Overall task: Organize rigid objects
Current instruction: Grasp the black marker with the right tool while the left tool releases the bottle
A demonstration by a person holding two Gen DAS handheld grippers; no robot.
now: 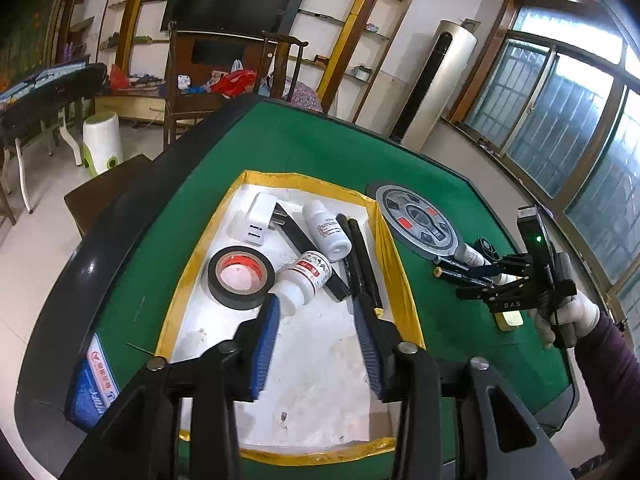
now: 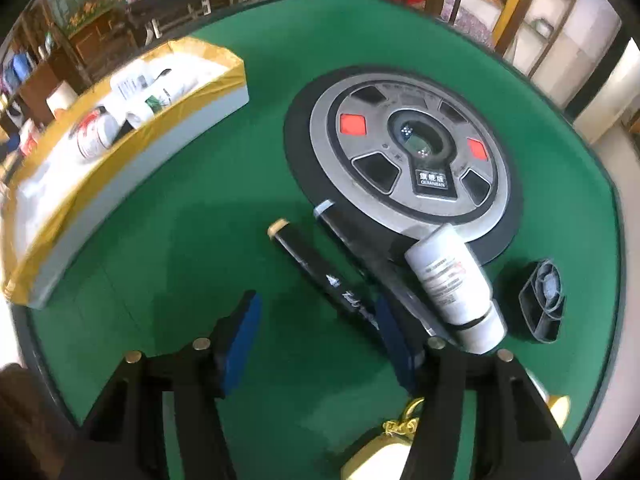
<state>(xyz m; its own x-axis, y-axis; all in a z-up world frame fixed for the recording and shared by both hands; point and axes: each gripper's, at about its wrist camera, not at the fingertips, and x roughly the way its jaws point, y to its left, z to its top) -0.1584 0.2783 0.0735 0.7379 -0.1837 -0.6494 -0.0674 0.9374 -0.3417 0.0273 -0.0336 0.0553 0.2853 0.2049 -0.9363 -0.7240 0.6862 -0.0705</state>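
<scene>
A white tray with a yellow rim [image 1: 385,240] holds a black tape roll [image 1: 240,299], a white charger [image 1: 259,216], two white bottles [image 1: 310,276] [image 1: 326,232] and black markers [image 1: 362,256]. My left gripper [image 1: 316,304] hangs open over the tray; the nearer bottle's cap lies just off its left fingertip. My right gripper [image 2: 316,300], also seen from outside [image 1: 468,280], stands open low over the green table. A black marker with a yellow end [image 2: 320,272] lies between its fingers, close to the right pad. Beside it are a second marker [image 2: 340,226] and a white bottle [image 2: 452,280].
A round grey dice panel [image 2: 412,148] sits in the middle of the green table [image 2: 180,240]. A small black fan [image 2: 542,304] lies right of the bottle and a yellow object [image 2: 380,452] under the right gripper. A blue packet [image 1: 92,384] rests on the table's left rim.
</scene>
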